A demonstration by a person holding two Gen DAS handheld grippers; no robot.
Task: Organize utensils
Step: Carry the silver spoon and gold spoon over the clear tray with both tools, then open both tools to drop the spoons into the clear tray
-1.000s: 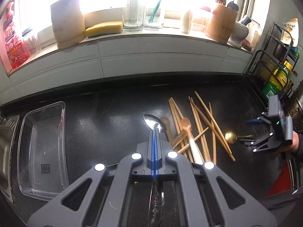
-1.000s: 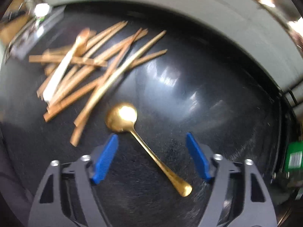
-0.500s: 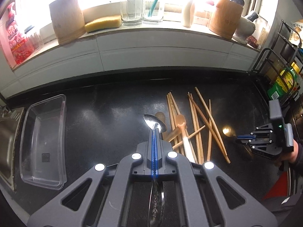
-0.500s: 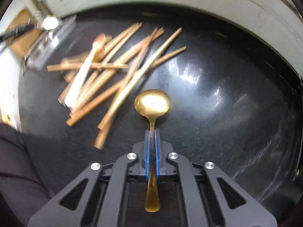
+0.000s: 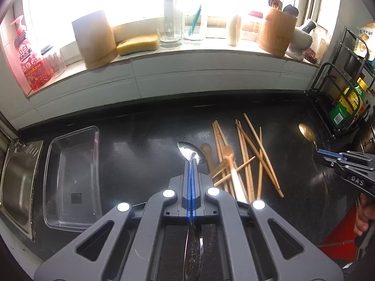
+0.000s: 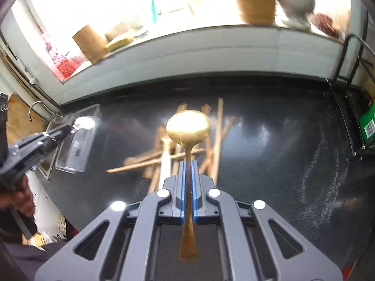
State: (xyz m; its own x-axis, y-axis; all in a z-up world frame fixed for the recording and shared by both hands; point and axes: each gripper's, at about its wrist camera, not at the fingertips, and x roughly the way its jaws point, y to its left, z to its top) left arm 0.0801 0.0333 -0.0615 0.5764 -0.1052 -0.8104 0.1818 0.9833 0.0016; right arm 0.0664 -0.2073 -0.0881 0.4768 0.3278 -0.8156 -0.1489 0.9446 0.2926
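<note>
Spoons Clamped in Both Grippers

Black glossy countertop (image 5: 140, 154) runs below the white tiled sill. At its left end you see the clear rectangular plastic container (image 5: 72, 178) beside the steel sink (image 5: 16, 182). Scattered wooden chopsticks (image 5: 248, 154) lie mid-counter, mixed with a white-handled wooden spoon (image 5: 230, 164). Your left gripper (image 5: 191, 171) has its blue pads closed on the silver metal spoon (image 5: 191, 151), bowl forward, above the counter. Your right gripper (image 6: 188, 171) has its pads closed on the handle of the gold metal spoon (image 6: 188, 126), bowl forward, raised over the chopsticks.
</note>
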